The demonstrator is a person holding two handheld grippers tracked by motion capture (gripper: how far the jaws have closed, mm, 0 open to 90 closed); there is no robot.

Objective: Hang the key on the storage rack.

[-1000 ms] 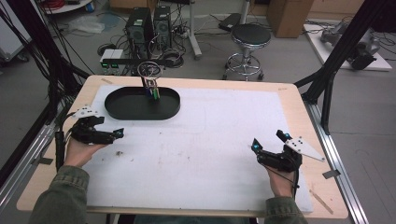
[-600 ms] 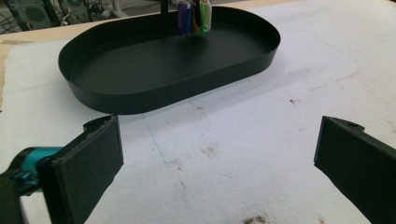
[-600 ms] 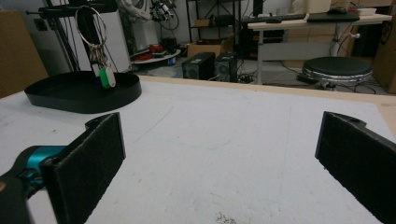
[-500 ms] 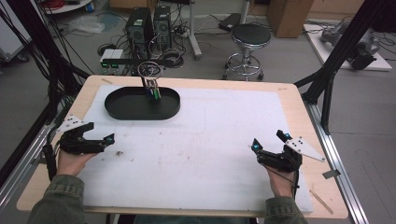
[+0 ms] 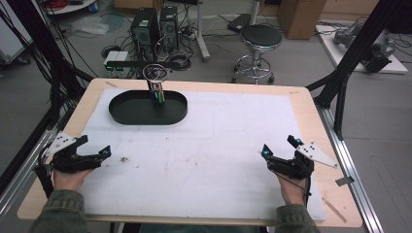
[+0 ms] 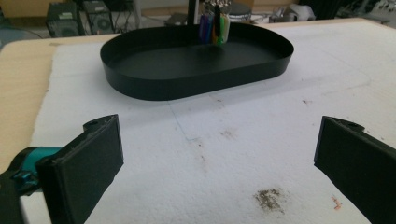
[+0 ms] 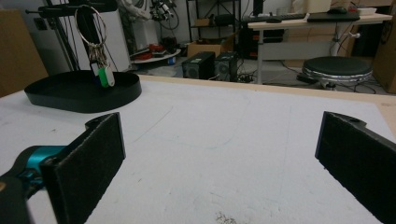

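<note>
- Counting: one black oval tray (image 5: pixel 127 114), one metal ring of coloured key tags (image 5: pixel 156 91), two grippers.
- Held left gripper (image 5: pixel 92 148) and right gripper (image 5: pixel 279 147) spread, empty.
- Found no legible writing.

black oval tray (image 5: pixel 127 115), white stained mat (image 5: pixel 214 160), green and purple tags (image 6: pixel 214 29)

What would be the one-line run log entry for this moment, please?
left gripper: open, empty, near table's left edge | right gripper: open, empty | key ring: hanging above black tray
</note>
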